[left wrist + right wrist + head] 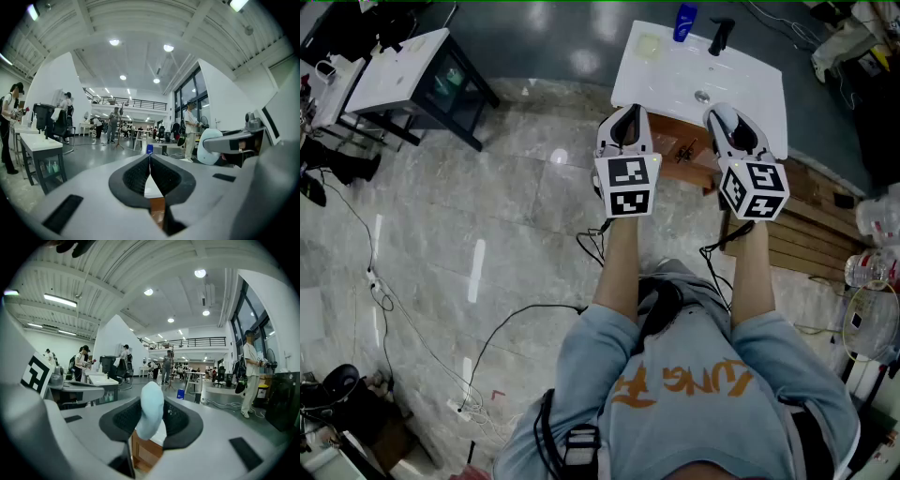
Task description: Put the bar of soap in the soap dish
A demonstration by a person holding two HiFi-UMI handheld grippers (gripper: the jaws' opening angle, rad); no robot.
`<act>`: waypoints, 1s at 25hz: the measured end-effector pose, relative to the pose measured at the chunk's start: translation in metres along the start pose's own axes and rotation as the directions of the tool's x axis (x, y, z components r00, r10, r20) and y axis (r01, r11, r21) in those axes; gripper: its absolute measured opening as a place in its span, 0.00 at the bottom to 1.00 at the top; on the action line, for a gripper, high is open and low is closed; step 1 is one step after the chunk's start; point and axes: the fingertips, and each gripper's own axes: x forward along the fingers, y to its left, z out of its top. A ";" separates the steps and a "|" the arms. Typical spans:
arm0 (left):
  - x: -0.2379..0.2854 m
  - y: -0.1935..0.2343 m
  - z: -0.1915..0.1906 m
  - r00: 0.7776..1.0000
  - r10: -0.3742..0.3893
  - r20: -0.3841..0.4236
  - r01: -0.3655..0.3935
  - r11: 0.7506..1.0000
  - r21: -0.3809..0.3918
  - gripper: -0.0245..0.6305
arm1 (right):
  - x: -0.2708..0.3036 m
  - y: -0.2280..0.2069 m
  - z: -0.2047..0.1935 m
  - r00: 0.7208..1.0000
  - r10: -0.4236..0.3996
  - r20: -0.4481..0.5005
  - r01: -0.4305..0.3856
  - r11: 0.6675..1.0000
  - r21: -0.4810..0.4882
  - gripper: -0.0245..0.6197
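Note:
My right gripper (151, 404) is shut on a pale blue bar of soap (150, 416) that stands upright between its dark pads. In the head view this gripper (733, 127) hovers over the near edge of the white sink (675, 80). The left gripper (625, 127) is level beside it, over the sink's near left corner. Its jaws meet at the tips with nothing between them (150, 159). A pale soap dish (649, 47) rests on the sink's far left corner, well beyond both grippers. The left gripper view shows the held soap (209, 145) off to the right.
A blue bottle (684, 21) and a black faucet (719, 36) stand at the sink's far edge, with the drain (701, 95) mid-basin. A wooden cabinet (689, 155) carries the sink. A dark-framed table (412, 70) is far left, wooden slats (806, 234) right, cables (384, 300) on the floor.

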 end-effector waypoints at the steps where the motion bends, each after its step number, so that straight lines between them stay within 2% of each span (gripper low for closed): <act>1: -0.001 0.000 0.000 1.000 -0.001 -0.001 0.001 1.000 -0.004 0.07 | -0.002 0.001 0.000 1.000 0.001 -0.002 -0.001 1.000 -0.005 0.26; 7: -0.004 -0.002 0.004 1.000 -0.010 0.015 0.010 1.000 -0.017 0.07 | -0.005 0.001 0.004 1.000 0.013 0.023 -0.014 0.999 0.045 0.26; 25: -0.017 0.027 0.013 0.999 0.030 0.039 -0.028 0.998 -0.056 0.07 | -0.006 0.017 0.028 0.995 0.070 0.065 -0.074 0.996 0.051 0.26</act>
